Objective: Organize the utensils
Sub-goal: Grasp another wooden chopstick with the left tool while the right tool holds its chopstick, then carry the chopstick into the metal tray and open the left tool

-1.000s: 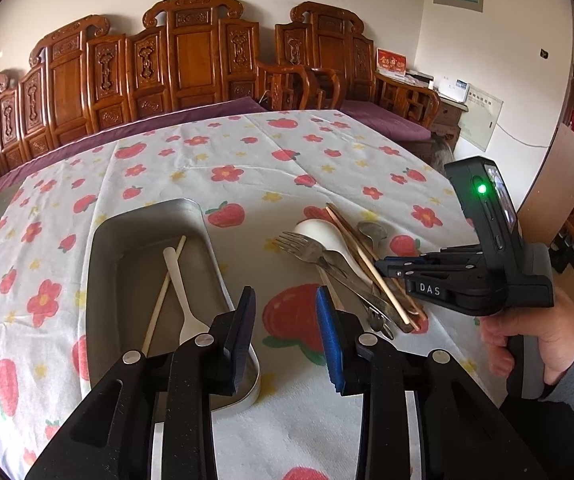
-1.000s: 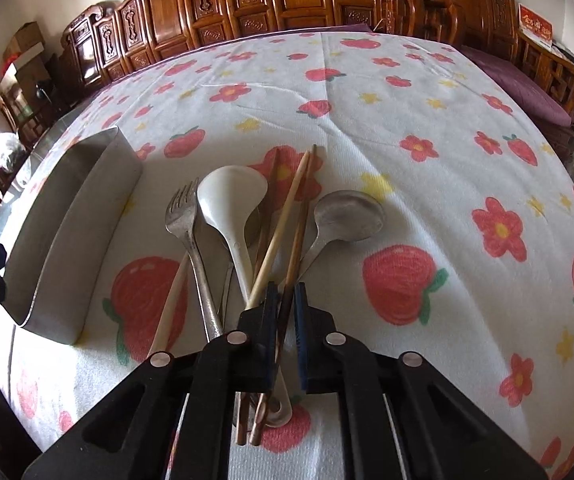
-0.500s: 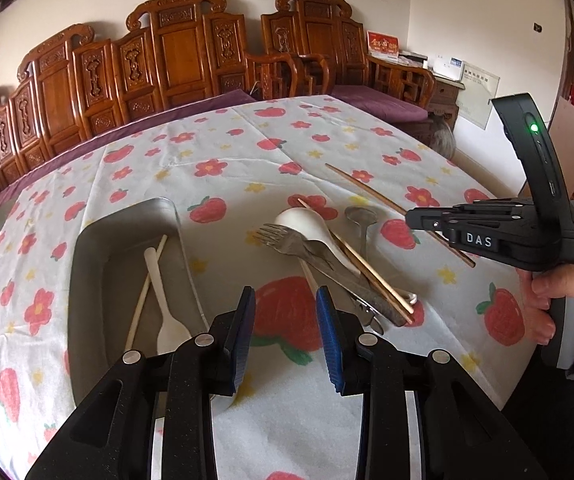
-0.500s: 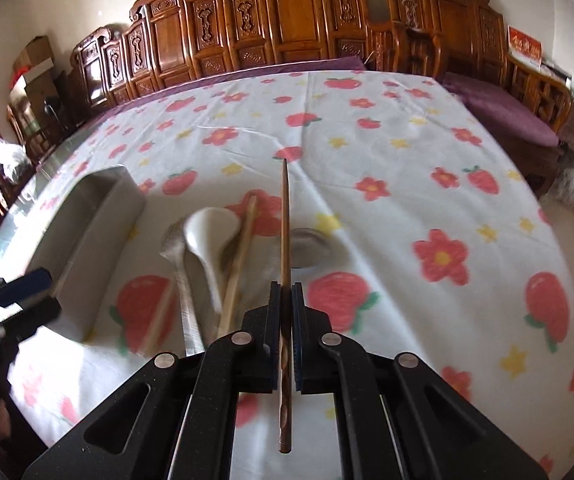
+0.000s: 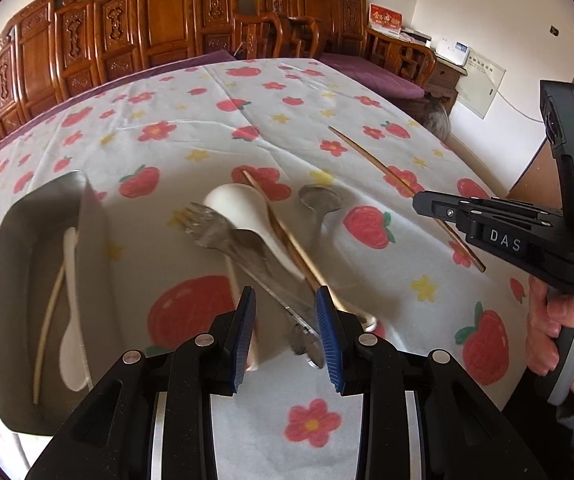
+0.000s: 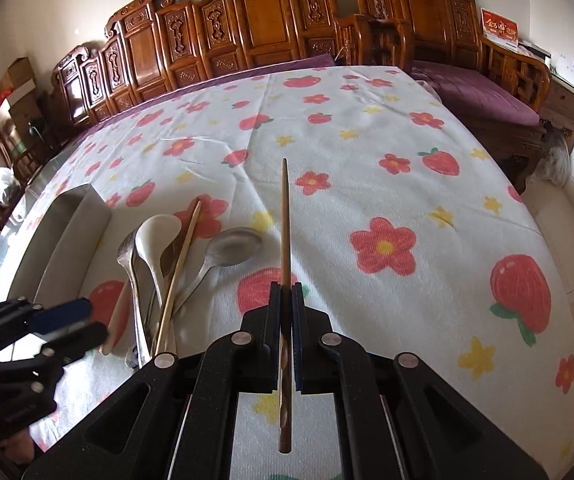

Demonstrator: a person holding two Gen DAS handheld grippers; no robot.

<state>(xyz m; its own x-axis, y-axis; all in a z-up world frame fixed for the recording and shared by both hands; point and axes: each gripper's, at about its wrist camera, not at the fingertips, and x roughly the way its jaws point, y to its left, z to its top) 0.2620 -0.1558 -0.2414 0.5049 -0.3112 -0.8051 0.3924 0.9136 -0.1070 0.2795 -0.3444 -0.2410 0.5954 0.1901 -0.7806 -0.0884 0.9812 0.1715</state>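
Floral tablecloth over table. Steel tray at left, containing white spoon and pale chopstick. Utensil pile beside tray: fork, ladle, spoon, chopstick. Right gripper clamped on dark chopstick, raised above cloth. Left gripper parted, empty, over pile.

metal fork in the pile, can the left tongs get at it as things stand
Probably yes. The left tongs stand open and empty just above the handles, and the fork lies on the near side of the pile, though the white spoon rests against it and may get nudged.
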